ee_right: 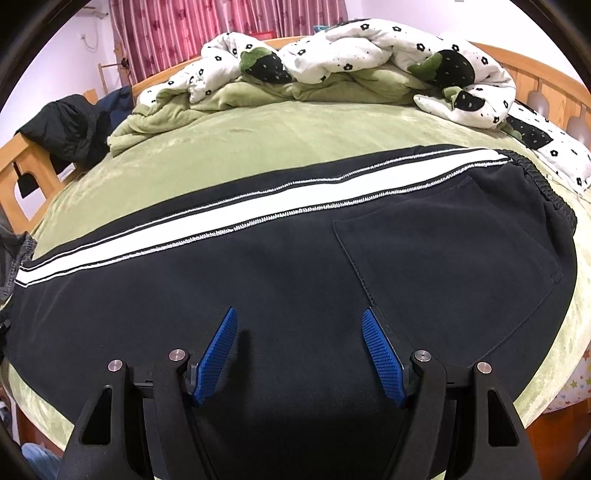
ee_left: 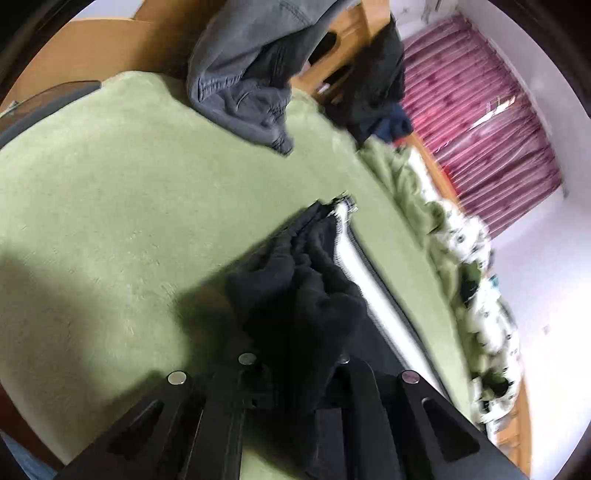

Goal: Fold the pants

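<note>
1. Right wrist view: black pants (ee_right: pixel 295 258) w/ a white side stripe (ee_right: pixel 207 229) lie flat across a green bed cover (ee_right: pixel 258 140). Elastic waistband (ee_right: pixel 554 195) sits at the right, a back pocket (ee_right: pixel 443 251) just inside it, and the leg end runs off to the left edge.
2. Right gripper (ee_right: pixel 299 354) hovers over the mid-thigh cloth, about halfway open. Its blue ribbed pads (ee_right: pixel 218 354) show clear gap btwn them and nothing is pinched. Whether the tips touch the fabric can't be told.
3. Left wrist view, blurred: left gripper (ee_left: pixel 295 373) is closed on bunched black cloth at the leg end, w/ the stripe trailing away beside it. Pads are hidden under the fabric, so contact is judged from the cloth gathered btwn the arms.
4. Step in hand, as a judgement: start of a lengthwise fold, hem end picked up, waistband end not yet lifted or held.
5. Next move likely calls for carrying the hem toward the waistband, keeping the stripe edge aligned, while the right side pins or steadies the cloth.
6. Background: a grey garment (ee_left: pixel 251 74) heaped at the bed's far edge, a flower-print quilt (ee_right: pixel 369 55) bunched by the headboard, pink curtains (ee_right: pixel 207 29) behind.
</note>
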The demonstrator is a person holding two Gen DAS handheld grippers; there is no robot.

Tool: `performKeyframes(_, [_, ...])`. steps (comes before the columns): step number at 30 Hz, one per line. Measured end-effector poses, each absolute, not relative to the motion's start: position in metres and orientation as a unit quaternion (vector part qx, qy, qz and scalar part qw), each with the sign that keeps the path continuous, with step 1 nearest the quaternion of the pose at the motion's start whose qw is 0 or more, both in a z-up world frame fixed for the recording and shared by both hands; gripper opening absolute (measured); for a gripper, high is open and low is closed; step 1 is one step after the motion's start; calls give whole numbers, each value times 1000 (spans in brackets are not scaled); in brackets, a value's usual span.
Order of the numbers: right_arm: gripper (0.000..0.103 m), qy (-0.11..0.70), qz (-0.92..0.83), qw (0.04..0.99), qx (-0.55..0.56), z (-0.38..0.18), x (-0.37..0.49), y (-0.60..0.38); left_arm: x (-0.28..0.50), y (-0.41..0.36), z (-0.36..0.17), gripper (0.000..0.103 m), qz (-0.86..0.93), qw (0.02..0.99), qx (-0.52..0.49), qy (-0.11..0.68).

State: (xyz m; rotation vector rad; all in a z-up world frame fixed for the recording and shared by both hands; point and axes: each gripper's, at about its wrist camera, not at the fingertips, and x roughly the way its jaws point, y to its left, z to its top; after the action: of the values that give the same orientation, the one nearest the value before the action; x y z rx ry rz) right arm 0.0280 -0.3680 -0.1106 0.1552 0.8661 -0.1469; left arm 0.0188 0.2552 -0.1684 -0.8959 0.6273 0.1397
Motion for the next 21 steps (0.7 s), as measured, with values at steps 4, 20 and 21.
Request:
performKeyframes(4, [69,409,-57,907,82,-107,26,-373,19,218,-127,9,58,890,-358,276])
performKeyframes(20, [70,371,-40,904,209,-102,0,-442,44,-121,-63,9,-253,908,-130,308])
performKeyframes(21, [70,370,-41,902,217,-103,-2,-446,43,-139,-75,9,-265,900,-128,323])
